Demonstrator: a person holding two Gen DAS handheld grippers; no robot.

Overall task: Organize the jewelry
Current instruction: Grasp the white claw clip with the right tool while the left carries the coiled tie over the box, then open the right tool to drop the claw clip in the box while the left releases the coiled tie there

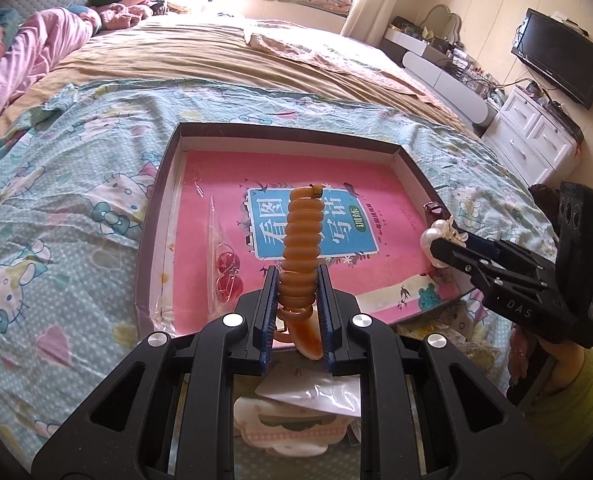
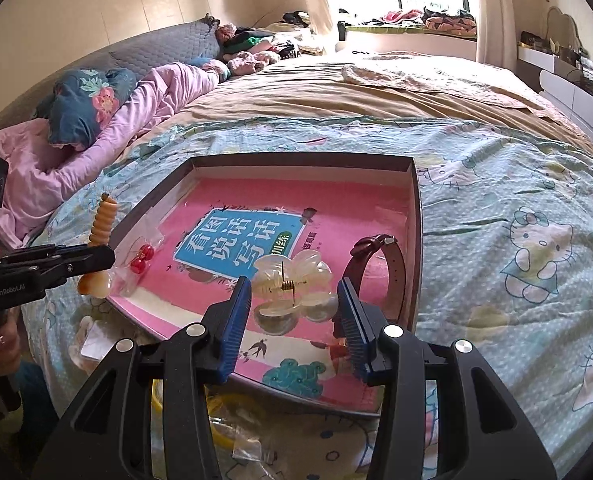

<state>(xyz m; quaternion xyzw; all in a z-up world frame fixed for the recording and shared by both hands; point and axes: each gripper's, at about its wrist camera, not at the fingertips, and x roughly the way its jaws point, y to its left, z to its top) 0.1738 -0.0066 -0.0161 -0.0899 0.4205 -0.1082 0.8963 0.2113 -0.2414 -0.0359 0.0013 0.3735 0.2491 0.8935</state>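
My left gripper [image 1: 296, 280] is shut on an orange beaded bracelet [image 1: 301, 240] and holds it upright above the near edge of a dark shallow box [image 1: 284, 130] lined with a pink book. It also shows in the right wrist view [image 2: 102, 224]. My right gripper [image 2: 294, 312] is open, its jaws either side of a cream flower hair claw [image 2: 292, 284] that rests in the box. A brown leather watch strap [image 2: 392, 276] lies just right of the claw. A clear bag with red bead earrings [image 1: 226, 270] lies at the box's left side.
The box sits on a bed with a Hello Kitty sheet [image 2: 516, 240]. Packets and a yellow ring [image 2: 216, 420] lie on the sheet in front of the box. Pink bedding and pillows [image 2: 96, 120] are piled at the far left. A white dresser [image 1: 532, 140] stands to the right.
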